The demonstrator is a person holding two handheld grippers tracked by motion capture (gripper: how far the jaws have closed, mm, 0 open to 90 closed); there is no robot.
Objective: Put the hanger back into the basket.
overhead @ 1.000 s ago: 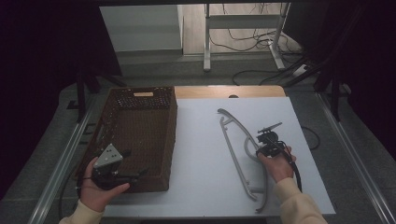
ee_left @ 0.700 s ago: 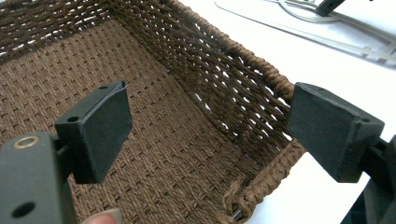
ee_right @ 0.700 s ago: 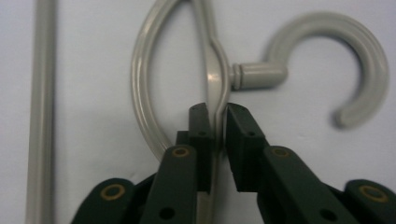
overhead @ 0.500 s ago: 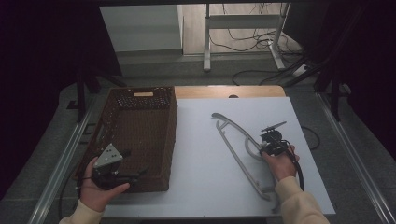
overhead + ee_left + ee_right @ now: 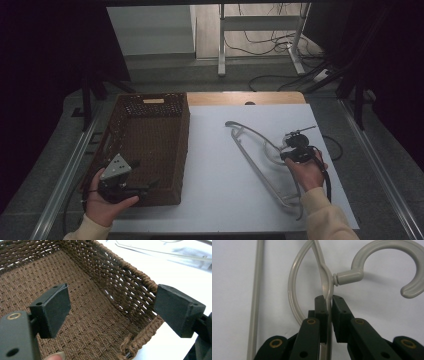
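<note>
Our right tool [image 5: 329,305] is clenched on the pale grey plastic clothes hanger [image 5: 260,155] by its neck, at three o'clock on the white surface [image 5: 220,165]. Our left tool [image 5: 110,312] gapes released over the brown woven basket's [image 5: 150,145] near corner. Carrying the hanger into the basket remains.

Left gripper [image 5: 111,312] with its two black jaws spread wide, held over a corner of the brown woven basket [image 5: 100,320]. One jaw lies above the basket floor; the other stands beyond the rim, above the white bench [image 5: 165,275]. A fingertip [image 5: 55,356] shows at the bottom edge. Pale grey bars of a hanger [image 5: 160,252] cross the bench at the top.
</note>
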